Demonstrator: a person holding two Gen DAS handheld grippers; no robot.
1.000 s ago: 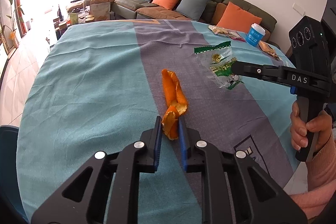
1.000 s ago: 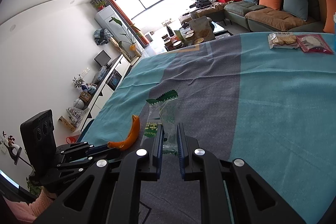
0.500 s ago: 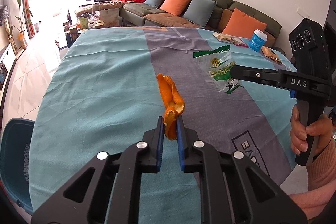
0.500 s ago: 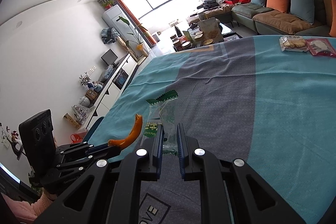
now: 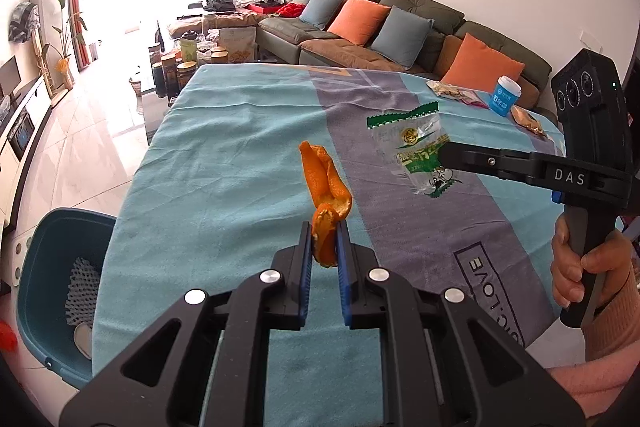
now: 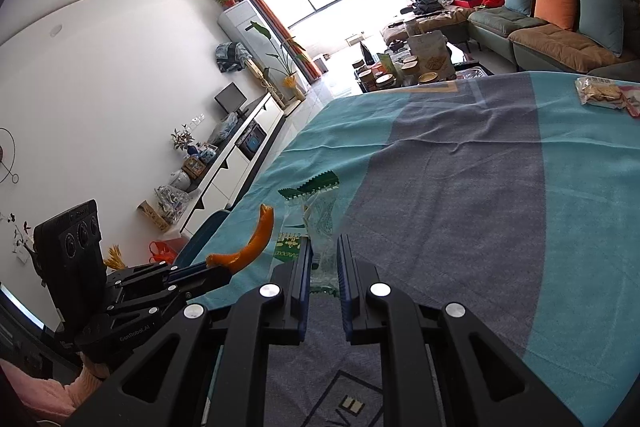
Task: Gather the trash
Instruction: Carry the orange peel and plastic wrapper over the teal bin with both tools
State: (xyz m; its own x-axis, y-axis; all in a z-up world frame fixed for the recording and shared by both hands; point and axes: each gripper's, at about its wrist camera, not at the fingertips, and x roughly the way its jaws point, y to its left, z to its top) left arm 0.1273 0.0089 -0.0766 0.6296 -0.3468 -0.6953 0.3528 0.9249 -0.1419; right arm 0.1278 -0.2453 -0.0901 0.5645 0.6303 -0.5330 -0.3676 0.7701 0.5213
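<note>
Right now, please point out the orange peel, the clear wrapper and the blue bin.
orange peel [image 5: 325, 183]: left wrist view, middle of the peel above the pads.
clear wrapper [image 5: 412, 147]: left wrist view, printed middle of the film.
blue bin [image 5: 52, 227]: left wrist view, upper rim.

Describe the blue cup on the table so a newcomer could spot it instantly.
Start at the long sofa behind the table with the teal-and-grey cloth. At the table's far right corner, in front of the nearest orange cushion, stands the cup. It is the only upright thing there: blue with a white lid and white print, while the snack packets beside it lie flat.
</note>
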